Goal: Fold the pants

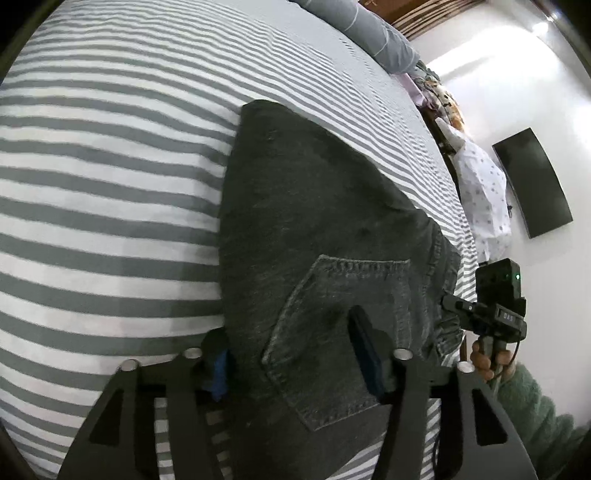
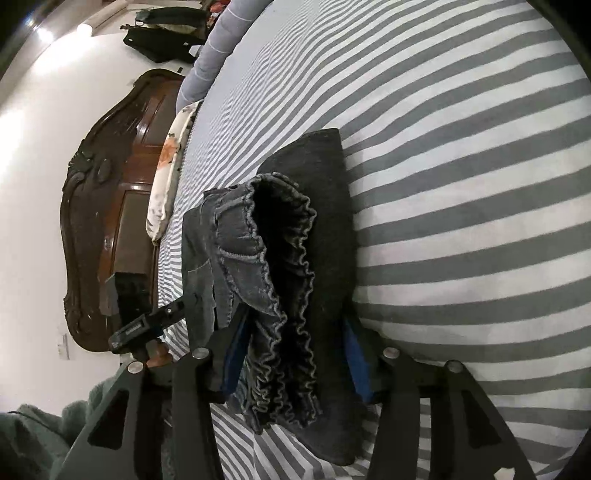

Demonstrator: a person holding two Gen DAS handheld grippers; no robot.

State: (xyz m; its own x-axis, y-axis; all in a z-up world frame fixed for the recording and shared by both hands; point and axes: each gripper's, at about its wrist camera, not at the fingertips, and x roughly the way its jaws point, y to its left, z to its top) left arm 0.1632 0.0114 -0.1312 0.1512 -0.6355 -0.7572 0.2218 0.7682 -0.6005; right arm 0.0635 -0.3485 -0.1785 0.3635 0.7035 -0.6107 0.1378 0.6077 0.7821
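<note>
Dark grey jeans (image 1: 314,229) lie folded on the striped bed (image 1: 110,184), back pocket (image 1: 332,325) facing up. My left gripper (image 1: 295,354) is shut on the jeans near the pocket, with denim between its blue-padded fingers (image 1: 365,354). In the right wrist view the elastic waistband (image 2: 280,280) bunches up between the fingers. My right gripper (image 2: 291,350) is shut on the waistband end of the jeans (image 2: 325,206). The right gripper also shows in the left wrist view (image 1: 491,306) at the jeans' right edge, and the left gripper in the right wrist view (image 2: 147,325).
A grey pillow (image 1: 369,33) lies at the far end of the bed. A dark wooden headboard (image 2: 107,206) and a floral pillow (image 2: 170,162) stand at the left. White spotted cloth (image 1: 484,192) and a black panel (image 1: 532,181) on the white wall are at the right.
</note>
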